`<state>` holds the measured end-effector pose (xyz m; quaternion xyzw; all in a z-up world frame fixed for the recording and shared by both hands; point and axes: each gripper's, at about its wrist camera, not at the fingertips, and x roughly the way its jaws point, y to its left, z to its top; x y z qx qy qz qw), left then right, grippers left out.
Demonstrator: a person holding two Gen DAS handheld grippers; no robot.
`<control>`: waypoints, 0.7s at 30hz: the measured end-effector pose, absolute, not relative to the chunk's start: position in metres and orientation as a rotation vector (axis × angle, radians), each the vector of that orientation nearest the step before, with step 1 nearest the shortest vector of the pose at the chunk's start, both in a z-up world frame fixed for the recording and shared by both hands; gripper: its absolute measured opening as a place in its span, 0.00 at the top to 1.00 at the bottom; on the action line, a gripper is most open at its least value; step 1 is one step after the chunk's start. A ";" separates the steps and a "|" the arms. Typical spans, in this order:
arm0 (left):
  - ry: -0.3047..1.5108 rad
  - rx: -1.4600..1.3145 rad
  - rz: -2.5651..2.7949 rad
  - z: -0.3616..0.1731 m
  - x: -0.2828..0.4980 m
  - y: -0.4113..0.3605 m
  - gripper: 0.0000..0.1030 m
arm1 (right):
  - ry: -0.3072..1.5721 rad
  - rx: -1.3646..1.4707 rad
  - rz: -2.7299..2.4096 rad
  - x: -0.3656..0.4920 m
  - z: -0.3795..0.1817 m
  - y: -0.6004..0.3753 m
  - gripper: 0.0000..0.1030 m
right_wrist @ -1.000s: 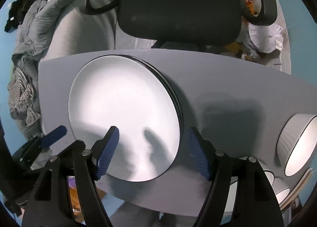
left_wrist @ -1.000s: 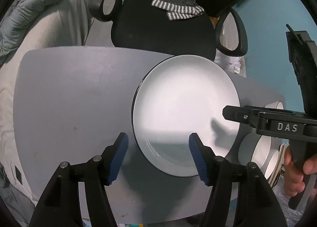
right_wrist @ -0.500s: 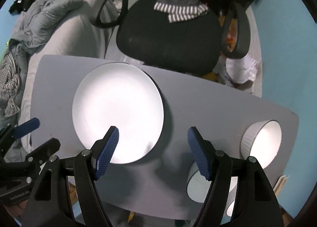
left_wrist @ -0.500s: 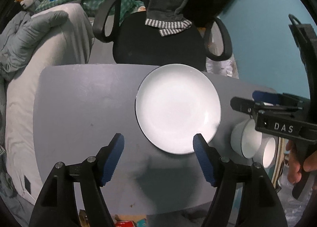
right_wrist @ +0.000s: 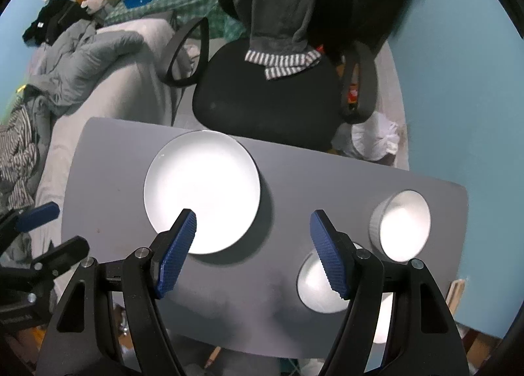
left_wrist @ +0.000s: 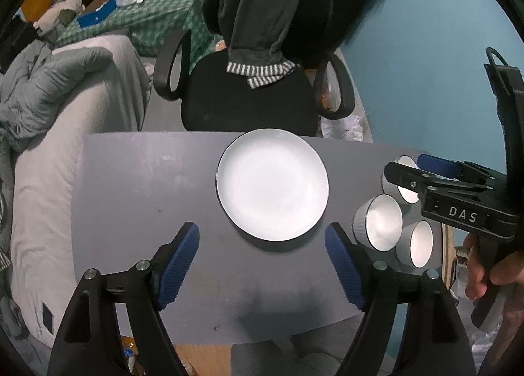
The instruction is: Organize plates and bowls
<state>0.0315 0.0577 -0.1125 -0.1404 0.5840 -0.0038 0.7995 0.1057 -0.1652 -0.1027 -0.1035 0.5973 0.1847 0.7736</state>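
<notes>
- Both hand-held grippers now sit much higher over the desk point(left_wrist: 137, 179) than 1 s ago: plate looked big and close under the fingers then, now small, w/ whole desk top in view. Three bowls have come into the left-wrist view; earlier only edges showed.
- Left hand-held gripper point(left_wrist: 262, 264): jaws opening, nothing between them, only bare desk below. Wider apart than 1 s ago.
- Right hand-held gripper point(right_wrist: 252, 253): jaws apart, empty, gap same as before. It hangs above the space between plate and bowls.
- Plate point(left_wrist: 272, 184): white, dark rim, flat on desk near far edge, roughly mid-desk. Right-wrist view 1 s ago showed more dark rims under it, so prob. a stack; can't confirm now.
- Bowls: three white ribbed ones clustered at right end of desk. Nearest bowl point(left_wrist: 380, 227) just beside second bowl point(left_wrist: 416, 243); far bowl point(left_wrist: 404, 179) a bit apart, partly behind right hand-held gripper.
- Handling (judgement): ceramic-looking, so stiff, fairly heavy, glazed = slippery, chips if knocked. Plate: pinch rim only, one finger under, one over; low edge is hard to get under. Bowls: grip over wall at rim; ribs outside should help hold.
- Risk: bowls close together, so finger entry may nudge a neighbour.
- Chair point(left_wrist: 249, 104) w/ clothes behind desk; not in the way.
</notes>
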 end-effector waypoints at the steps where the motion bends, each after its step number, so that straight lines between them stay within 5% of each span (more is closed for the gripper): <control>1: 1.252 -0.302 -0.016 -0.112 0.030 0.057 0.22 | 1.286 -0.221 0.395 0.103 -0.099 -0.167 0.31; 21: 1.175 -0.251 -0.163 -0.058 0.009 0.024 0.22 | 1.170 -0.099 0.233 0.055 -0.033 -0.240 0.31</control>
